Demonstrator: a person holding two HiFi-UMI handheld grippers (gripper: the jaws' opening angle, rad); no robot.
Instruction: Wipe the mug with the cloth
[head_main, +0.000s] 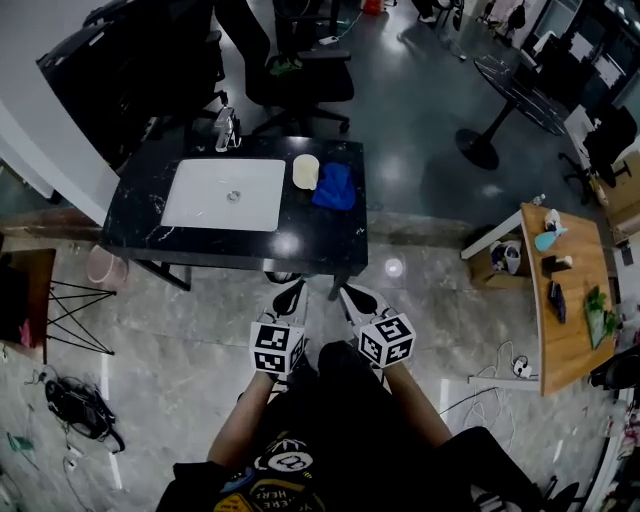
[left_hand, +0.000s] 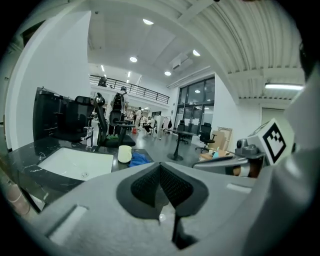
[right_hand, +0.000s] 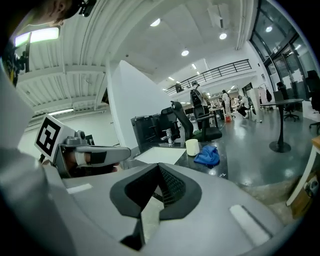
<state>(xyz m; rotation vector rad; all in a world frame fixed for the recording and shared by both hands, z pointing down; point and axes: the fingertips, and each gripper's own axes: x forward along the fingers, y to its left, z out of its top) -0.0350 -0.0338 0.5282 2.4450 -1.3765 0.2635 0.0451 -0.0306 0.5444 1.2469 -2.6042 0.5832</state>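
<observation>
Head view first: both grippers are held low in front of the person, short of the black table (head_main: 200, 245) and not touching anything on it. The left gripper (head_main: 292, 292) and right gripper (head_main: 346, 296) sit side by side with their tips angled toward each other. On the table there's a white sink (head_main: 190, 200) with a faucet (head_main: 225, 130) behind it. The mug (head_main: 306, 171), cream colored, stands just right of the sink, and the blue cloth (head_main: 334, 186) lies bunched up right against the mug's right side. An office chair (head_main: 300, 70) is parked behind the table.

Left gripper view: the jaws are pressed together with nothing between them. Past them you can see the sink, the mug (left_hand: 124, 153) and the cloth (left_hand: 140, 159) beside it, all well away from the jaws. The right gripper pokes in from the right edge.

Right gripper view: same deal, jaws fully closed and empty. The mug (right_hand: 192, 147) and cloth (right_hand: 207, 156) sit on the far part of the table, well apart from this gripper, with the left gripper in view on the left.
</observation>
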